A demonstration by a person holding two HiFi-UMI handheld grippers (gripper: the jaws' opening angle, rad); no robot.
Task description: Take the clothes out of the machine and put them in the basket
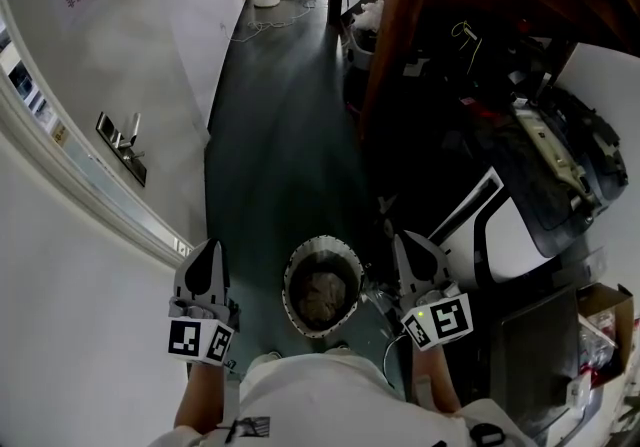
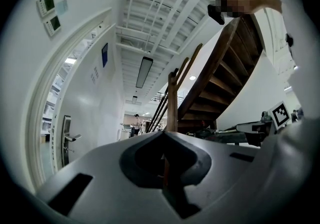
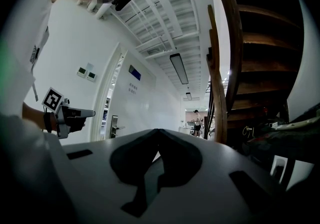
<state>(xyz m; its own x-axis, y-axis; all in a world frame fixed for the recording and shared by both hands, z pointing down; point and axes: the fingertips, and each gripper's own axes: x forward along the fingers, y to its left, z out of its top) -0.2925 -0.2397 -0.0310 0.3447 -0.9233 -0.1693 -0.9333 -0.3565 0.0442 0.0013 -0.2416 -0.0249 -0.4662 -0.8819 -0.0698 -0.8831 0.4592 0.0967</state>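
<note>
Your left hand-held gripper (image 1: pixel 208 253) and right hand-held gripper (image 1: pixel 408 243) are both pressed together, holding nothing. Between them on the floor (image 1: pixel 270 165) stands the basket (image 1: pixel 291 285), clothes (image 1: pixel 322 295) inside.

Left gripper (image 1: pixel 208 247): pale grey shell tapering to a point, with a dark panel along the top.
Right gripper (image 1: pixel 404 237): same pale grey shell and dark panel.
Left marker cube (image 1: pixel 200 340): white faces, each with a black square code.
Right marker cube (image 1: pixel 438 320): the same black-on-white codes; a small green light (image 1: pixel 418 316) is lit on its upper face.
Jaw housing (image 2: pixel 240 183): smooth light grey moulding with a dark spade-shaped recess (image 2: pixel 150 160) and rectangular slots (image 2: pixel 70 193) on either side.
Shirt (image 1: pixel 330 390): white, with a small dark print (image 1: pixel 255 426) at one side.
Cable (image 1: pixel 388 360): what appears to be a thin pale lead runs below the right gripper; too small to confirm.
</note>
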